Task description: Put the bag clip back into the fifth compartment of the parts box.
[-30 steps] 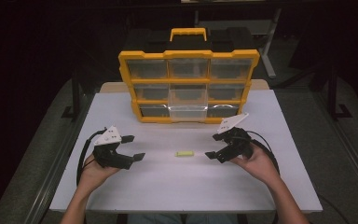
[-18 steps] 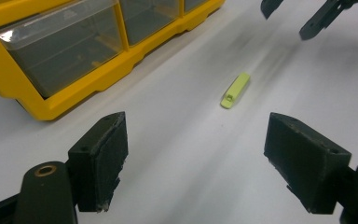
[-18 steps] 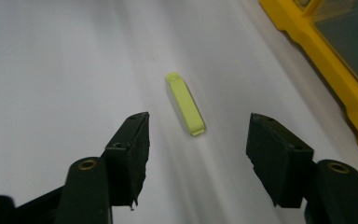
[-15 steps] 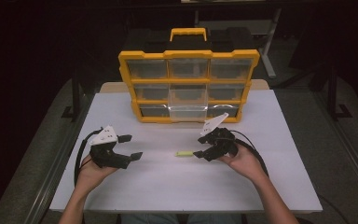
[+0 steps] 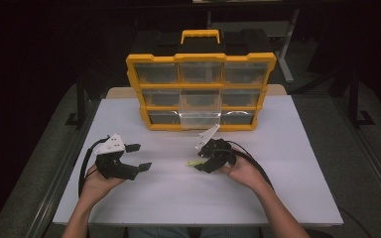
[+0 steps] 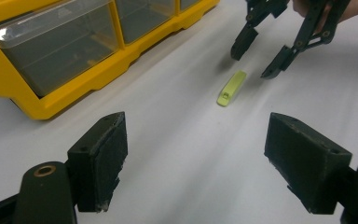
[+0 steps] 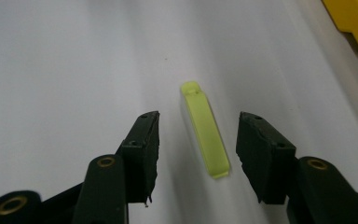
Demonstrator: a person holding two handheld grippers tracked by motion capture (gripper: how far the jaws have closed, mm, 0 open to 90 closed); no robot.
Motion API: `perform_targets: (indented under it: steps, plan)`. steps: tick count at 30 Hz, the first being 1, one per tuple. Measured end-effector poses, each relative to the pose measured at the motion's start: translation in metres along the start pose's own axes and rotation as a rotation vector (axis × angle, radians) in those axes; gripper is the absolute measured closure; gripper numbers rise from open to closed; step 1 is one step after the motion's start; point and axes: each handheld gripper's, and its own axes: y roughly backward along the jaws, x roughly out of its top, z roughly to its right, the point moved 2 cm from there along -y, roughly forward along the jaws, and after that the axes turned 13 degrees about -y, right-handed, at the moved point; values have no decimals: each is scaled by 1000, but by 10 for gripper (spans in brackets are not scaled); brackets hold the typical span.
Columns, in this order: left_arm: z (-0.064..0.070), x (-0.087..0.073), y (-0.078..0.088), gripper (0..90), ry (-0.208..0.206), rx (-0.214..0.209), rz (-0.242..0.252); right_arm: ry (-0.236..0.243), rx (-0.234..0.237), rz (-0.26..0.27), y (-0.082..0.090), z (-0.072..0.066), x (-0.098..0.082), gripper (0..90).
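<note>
A small yellow-green plastic strip (image 7: 205, 130) lies flat on the white table (image 5: 297, 148); it also shows as the strip (image 5: 194, 163) and the strip (image 6: 231, 87). My right gripper (image 7: 198, 140) straddles its near end. Its jaws have just been closing, a gap still stands on each side, and the pads do not touch the strip. The right gripper (image 5: 201, 159) reaches in from the right. My left gripper (image 5: 137, 156) rests at the left, held still and wide open, with nothing between its pads (image 6: 105, 158).
A yellow organiser (image 5: 201, 91) with clear drawers stands at the back of the table; its middle bottom drawer (image 5: 199, 113) is pulled out. The table's front edge lies close below the person's forearms.
The right gripper has moved left and down to the strip, and its jaws have narrowed around it. The left gripper has stayed in place.
</note>
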Motion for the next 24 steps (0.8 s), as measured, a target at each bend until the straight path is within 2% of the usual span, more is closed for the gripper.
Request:
perform_targets:
  steps: [3,8,12,16,24]
  plan:
    - [0,-1,1,209,-3,5,1,-8,-2,-12,-6,1,2,473]
    - [-2,-2,3,209,4,5,3,15,-8,-37,-17,4,1,483]
    - [-2,-2,2,208,4,3,3,8,-4,-51,-20,3,2,526]
    - [0,0,2,208,5,5,9,33,4,-63,-24,1,4,575]
    - [-1,0,3,208,3,3,11,35,10,-78,-26,1,6,694]
